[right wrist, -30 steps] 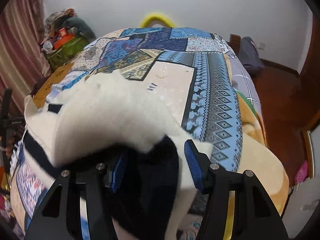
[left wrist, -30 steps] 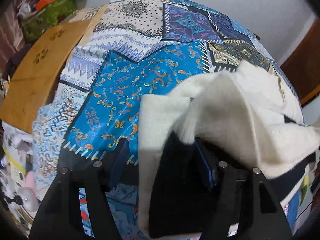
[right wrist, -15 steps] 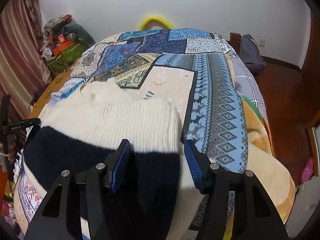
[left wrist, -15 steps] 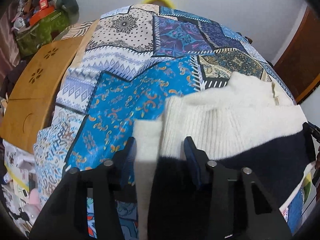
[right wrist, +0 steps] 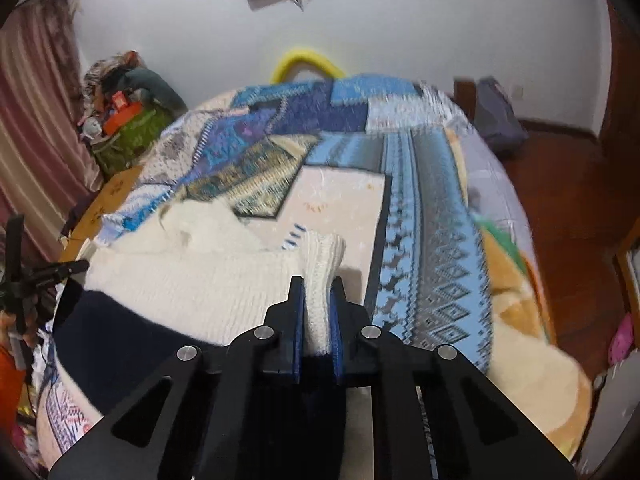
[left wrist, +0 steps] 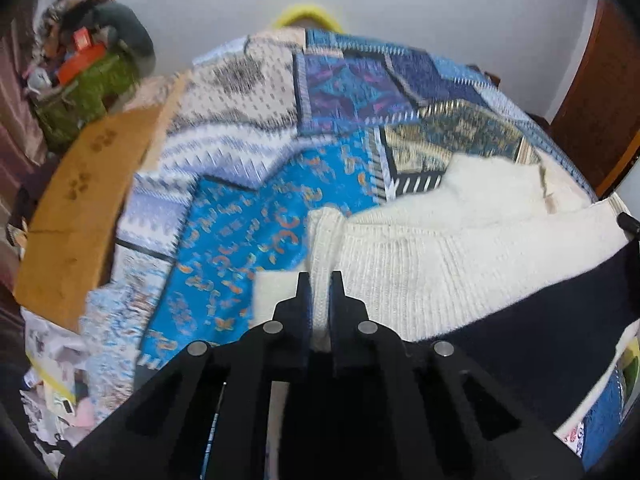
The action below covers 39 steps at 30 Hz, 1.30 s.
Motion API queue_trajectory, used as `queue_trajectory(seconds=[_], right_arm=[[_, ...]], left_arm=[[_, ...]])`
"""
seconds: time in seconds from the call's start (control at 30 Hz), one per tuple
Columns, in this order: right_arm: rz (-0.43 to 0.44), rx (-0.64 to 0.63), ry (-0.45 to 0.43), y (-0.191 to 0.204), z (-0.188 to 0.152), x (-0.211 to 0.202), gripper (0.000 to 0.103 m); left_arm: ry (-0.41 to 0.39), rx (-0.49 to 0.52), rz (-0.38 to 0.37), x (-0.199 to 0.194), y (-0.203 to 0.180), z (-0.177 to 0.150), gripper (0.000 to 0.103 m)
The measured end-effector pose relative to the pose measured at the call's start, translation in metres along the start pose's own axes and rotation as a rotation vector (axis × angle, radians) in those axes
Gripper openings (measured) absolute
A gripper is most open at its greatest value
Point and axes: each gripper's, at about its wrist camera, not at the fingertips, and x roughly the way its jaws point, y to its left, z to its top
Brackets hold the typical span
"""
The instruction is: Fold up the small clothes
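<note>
A small cream and navy knit sweater lies stretched across the patchwork bedspread, cream part farther away, navy band nearer. My left gripper is shut on the sweater's left edge, with a ridge of cream knit pinched between its pads. In the right wrist view the same sweater spreads to the left, and my right gripper is shut on its right edge, a fold of cream knit standing up between the pads. The other gripper shows as a black tip at the far left edge.
The bedspread covers a bed that fills both views. A wooden board lies along its left side, with a cluttered green bag beyond. A yellow hoop stands at the far end. Wooden floor and a dark bag lie to the right.
Both grippers went from open to shut on the sweater's edges. The bunched sweater now lies stretched flat between them, and both views have tipped up slightly.
</note>
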Motion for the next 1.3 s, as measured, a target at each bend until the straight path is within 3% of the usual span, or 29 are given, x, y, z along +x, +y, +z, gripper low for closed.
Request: queue_trajectory(seconds=[0.27, 0.33, 0.6, 0.77, 0.87, 0.9, 0.97, 1.0, 1.07, 1.2, 1.3], right_arm=[[0.002, -0.095, -0.104, 0.027, 0.024, -0.035, 0.008], [-0.008, -0.091, -0.119, 0.028, 0.033, -0.034, 0.008], [-0.059, -0.042, -0.023, 0.008, 0.031, 0.013, 0.008], [-0.074, -0.03, 0.073, -0.003, 0.015, 0.037, 0.008], [-0.078, -0.045, 0.096, -0.003, 0.011, 0.037, 0.011], [-0.086, -0.053, 0.094, -0.002, 0.01, 0.034, 0.011], [-0.122, -0.074, 0.08, 0.005, 0.011, 0.023, 0.02], [-0.126, -0.08, 0.074, 0.007, 0.012, 0.019, 0.023], [-0.13, -0.092, 0.048, 0.013, 0.013, 0.005, 0.039], [-0.091, -0.141, -0.02, 0.038, 0.017, -0.029, 0.046], [-0.046, -0.17, -0.052, 0.059, 0.018, -0.045, 0.055]], left_arm=[[-0.144, -0.039, -0.006, -0.054, 0.012, 0.024, 0.006], [-0.146, -0.044, 0.0, -0.053, 0.013, 0.032, 0.006], [-0.036, -0.091, -0.008, 0.006, 0.016, 0.031, 0.006], [0.058, -0.05, -0.009, 0.043, 0.014, 0.013, 0.007], [0.072, -0.018, 0.0, 0.044, 0.011, 0.007, 0.01], [0.068, 0.001, 0.014, 0.04, 0.009, 0.006, 0.015], [0.06, 0.029, 0.036, 0.03, 0.007, 0.004, 0.031], [0.053, 0.039, 0.042, 0.026, 0.006, 0.004, 0.034], [0.026, 0.071, 0.062, 0.008, 0.002, 0.002, 0.037], [-0.035, 0.092, 0.043, -0.03, -0.008, 0.004, 0.039], [-0.095, 0.085, 0.015, -0.061, -0.018, 0.006, 0.051]])
